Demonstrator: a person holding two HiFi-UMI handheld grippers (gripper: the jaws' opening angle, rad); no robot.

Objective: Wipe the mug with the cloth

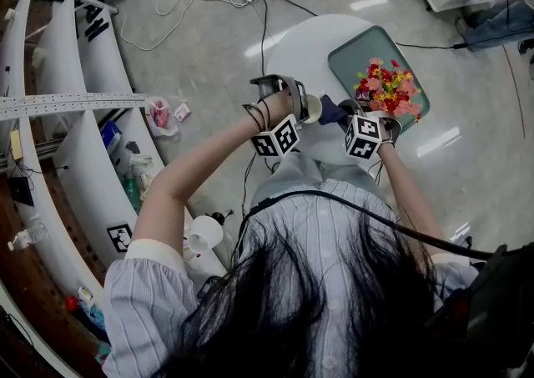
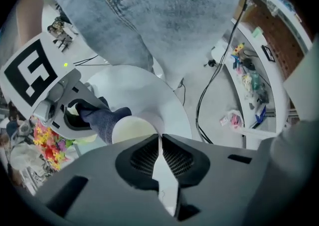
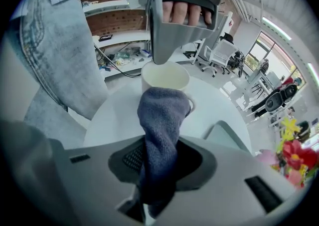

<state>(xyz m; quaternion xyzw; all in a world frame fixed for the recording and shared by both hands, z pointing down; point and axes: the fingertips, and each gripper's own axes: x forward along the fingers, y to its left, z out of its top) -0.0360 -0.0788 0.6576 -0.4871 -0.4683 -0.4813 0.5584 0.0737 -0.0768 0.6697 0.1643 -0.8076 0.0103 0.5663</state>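
Two clenched grips: left gripper (image 2: 160,137) pinches glossy round mug (image 3: 167,76), right gripper (image 3: 157,150) nubby cloth (image 3: 162,115).

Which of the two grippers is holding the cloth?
The right gripper: its jaws are shut on the dark blue cloth, while the left gripper pinches the mug by its rim instead.
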